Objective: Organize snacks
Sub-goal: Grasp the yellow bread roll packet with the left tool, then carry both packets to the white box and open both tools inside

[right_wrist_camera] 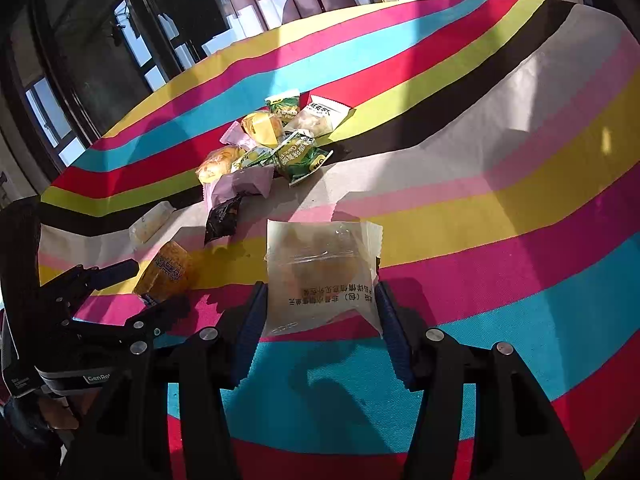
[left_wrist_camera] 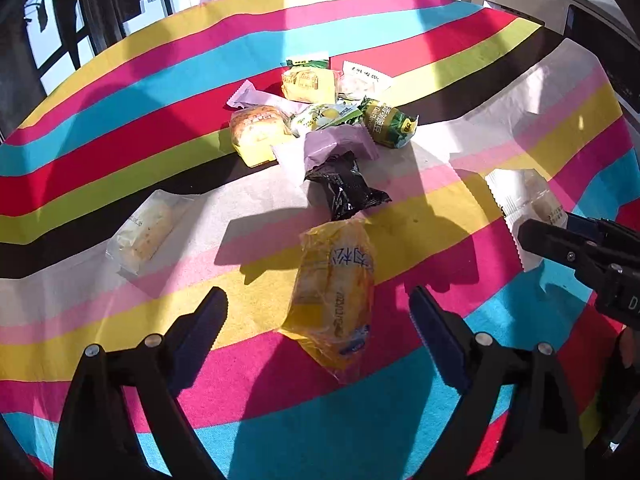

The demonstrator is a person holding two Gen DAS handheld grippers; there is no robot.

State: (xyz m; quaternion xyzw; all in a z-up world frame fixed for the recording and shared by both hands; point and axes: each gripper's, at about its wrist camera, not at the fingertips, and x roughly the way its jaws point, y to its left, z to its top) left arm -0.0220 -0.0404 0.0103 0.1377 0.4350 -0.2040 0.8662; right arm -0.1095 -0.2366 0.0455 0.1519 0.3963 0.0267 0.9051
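Organizing step: both grippers stand over loose packets on the striped tablecloth (left_wrist_camera: pixel 120 160), apart from the main heap of snacks (left_wrist_camera: pixel 320 120) at the far middle.
Left gripper (left_wrist_camera: pixel 318 312): its jaws are wide apart, one on each side of the yellow packet (left_wrist_camera: pixel 332 288), and neither pad touches the wrapper.
Yellow packet: it lies lengthwise on the yellow and pink stripes, just in front of the black packet (left_wrist_camera: pixel 344 192).
Right gripper (right_wrist_camera: pixel 320 320): its jaws hold the near edge of the clear packet (right_wrist_camera: pixel 320 268), a pad against each side; the grip looks closed on it, though how firm it is I cannot tell.
Clear packet: its far part spreads forward over the cloth; whether it is lifted or resting I cannot tell.
Doing it well: I think the left gripper should go lower and close across the narrow middle of the yellow packet, gently, because the bread inside is soft.
Risk: the film is slippery, so a pinch only on the sealed edge may slide off.
Other loose item: a pale packet (left_wrist_camera: pixel 140 236) lies alone at the left, well apart.
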